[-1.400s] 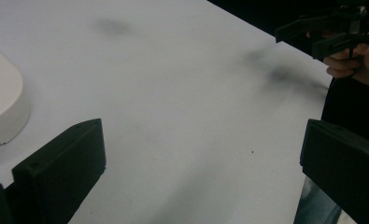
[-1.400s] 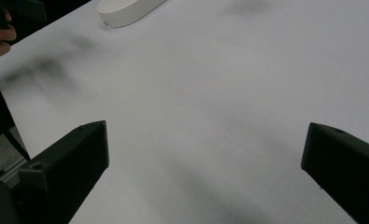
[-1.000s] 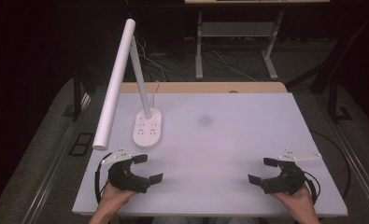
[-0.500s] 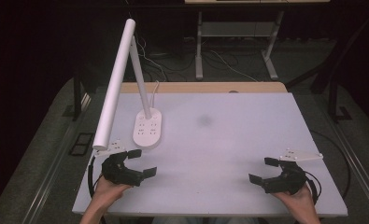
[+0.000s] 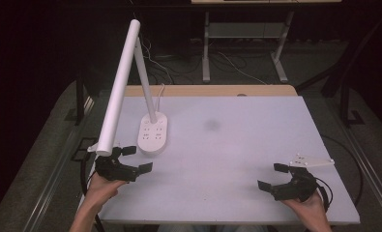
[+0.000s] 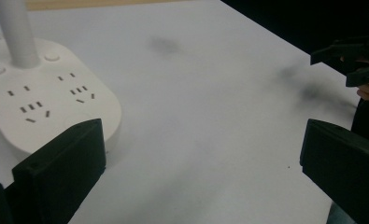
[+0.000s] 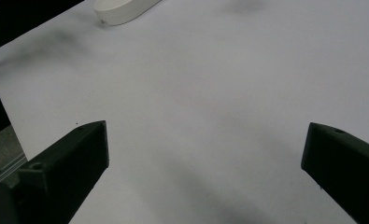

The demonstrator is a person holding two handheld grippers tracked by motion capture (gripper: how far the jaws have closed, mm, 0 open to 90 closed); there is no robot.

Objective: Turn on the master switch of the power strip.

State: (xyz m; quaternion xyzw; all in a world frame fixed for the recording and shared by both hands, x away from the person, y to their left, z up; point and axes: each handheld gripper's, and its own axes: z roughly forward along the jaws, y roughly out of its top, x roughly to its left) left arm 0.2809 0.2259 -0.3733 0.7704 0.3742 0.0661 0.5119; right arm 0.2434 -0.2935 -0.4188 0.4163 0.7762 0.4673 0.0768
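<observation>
Left gripper point(image 5: 129, 162): jaws spread wide, empty, hovering at the table's point(image 5: 237, 145) near-left edge. Lamp base point(image 5: 153, 133): just ahead and slightly inboard, long axis running away from the person; likely target. Right gripper point(image 5: 278, 176): likewise agape, empty, well apart at near-right; the farther tool.

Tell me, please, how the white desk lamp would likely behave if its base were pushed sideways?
The lamp looks top-heavy: its long head bar overhangs well past the base, so it may tip toward that side. The base is smooth plastic on a smooth table, so it would probably slide. The thin upright stem may wobble.
</observation>
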